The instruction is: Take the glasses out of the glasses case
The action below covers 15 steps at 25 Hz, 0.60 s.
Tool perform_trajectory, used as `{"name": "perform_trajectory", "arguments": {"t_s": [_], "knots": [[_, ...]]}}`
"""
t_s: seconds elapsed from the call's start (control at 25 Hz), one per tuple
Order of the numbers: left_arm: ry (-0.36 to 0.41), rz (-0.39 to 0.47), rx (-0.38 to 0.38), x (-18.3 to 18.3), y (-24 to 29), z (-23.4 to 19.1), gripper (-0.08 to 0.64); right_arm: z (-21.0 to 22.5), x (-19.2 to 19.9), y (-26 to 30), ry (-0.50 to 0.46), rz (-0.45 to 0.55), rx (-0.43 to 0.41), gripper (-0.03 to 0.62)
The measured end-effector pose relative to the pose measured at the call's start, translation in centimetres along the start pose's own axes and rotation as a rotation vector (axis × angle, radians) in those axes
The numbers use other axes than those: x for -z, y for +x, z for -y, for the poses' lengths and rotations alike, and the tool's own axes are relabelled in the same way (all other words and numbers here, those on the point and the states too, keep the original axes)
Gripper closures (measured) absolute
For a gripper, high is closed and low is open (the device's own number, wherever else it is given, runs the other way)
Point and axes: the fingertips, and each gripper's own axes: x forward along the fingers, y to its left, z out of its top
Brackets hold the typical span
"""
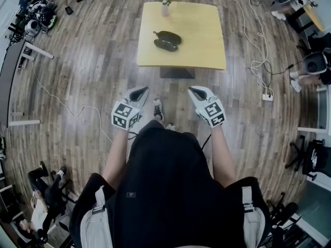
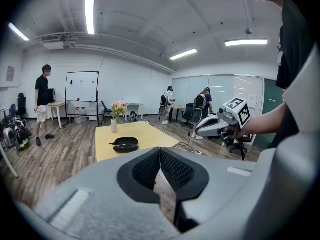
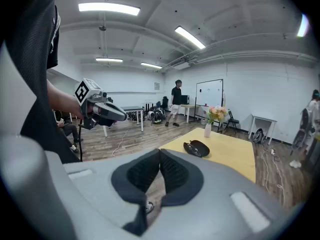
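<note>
A black glasses case (image 1: pixel 166 40) lies open on the yellow table (image 1: pixel 201 48), its two halves side by side; what is inside is too small to tell. The case (image 2: pixel 125 144) also shows in the left gripper view, and as a dark open case (image 3: pixel 196 148) in the right gripper view. My left gripper (image 1: pixel 142 90) and right gripper (image 1: pixel 192 89) hang over the wooden floor in front of my body, well short of the table. The left gripper (image 2: pixel 160 151) is shut with nothing in it. So is the right gripper (image 3: pixel 160 153).
A vase of flowers (image 1: pixel 165 6) stands at the table's far edge. White cables and a power strip (image 1: pixel 267 96) lie on the floor to the right. A person (image 2: pixel 44 104) stands by a whiteboard (image 2: pixel 82 94); office chairs and desks line the room.
</note>
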Motion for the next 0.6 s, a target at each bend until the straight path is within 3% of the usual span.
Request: {"name": "perform_trajectory", "arguments": {"t_s": [0.6], "knots": [[-0.002, -0.013, 0.044, -1.6, 4.0, -3.4, 0.548, 3.4, -0.2, 3.1, 0.039, -0.025, 0.046, 0.589]]}}
